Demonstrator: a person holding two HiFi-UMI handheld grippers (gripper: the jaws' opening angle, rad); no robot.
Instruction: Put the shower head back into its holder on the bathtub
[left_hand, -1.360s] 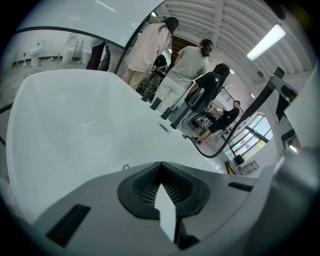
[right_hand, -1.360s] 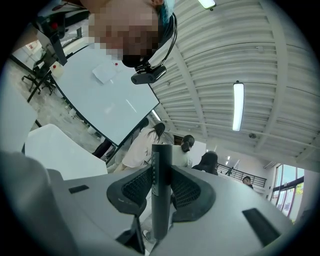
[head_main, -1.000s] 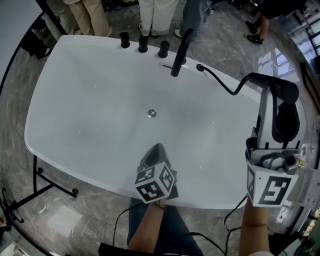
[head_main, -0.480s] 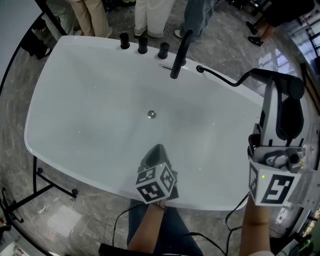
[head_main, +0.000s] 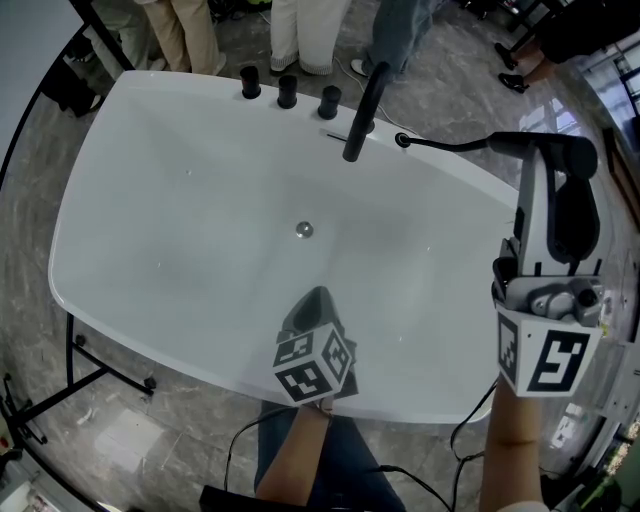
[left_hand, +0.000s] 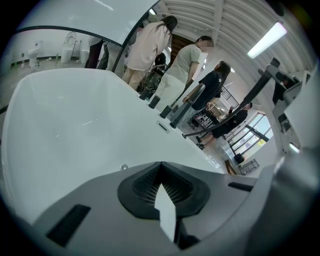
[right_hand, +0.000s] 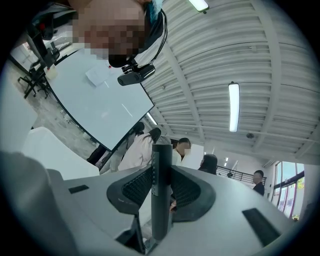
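The dark grey shower head (head_main: 572, 205) is held upright over the tub's right rim, with my right gripper (head_main: 545, 200) shut on it. In the right gripper view the shower head (right_hand: 161, 190) stands as a dark rod clamped between the pads. Its black hose (head_main: 450, 144) runs nearly straight to the holder hole (head_main: 402, 139) on the white bathtub's (head_main: 150, 200) far rim, beside the spout (head_main: 362, 105). My left gripper (head_main: 313, 302) hovers over the tub's near side, shut with nothing in it; in the left gripper view the left gripper (left_hand: 161, 172) has its pads together.
Three black knobs (head_main: 287, 90) stand left of the spout, which shows as a spout (left_hand: 186, 106) in the left gripper view too. A drain (head_main: 303, 229) sits mid-tub. Several people (head_main: 300, 30) stand beyond the far rim. A black stand (head_main: 90, 375) and cables lie on the marble floor.
My right gripper has shifted a little with the shower head, and the hose, which sagged into the tub, now stretches almost straight from the holder. The left gripper stayed put.
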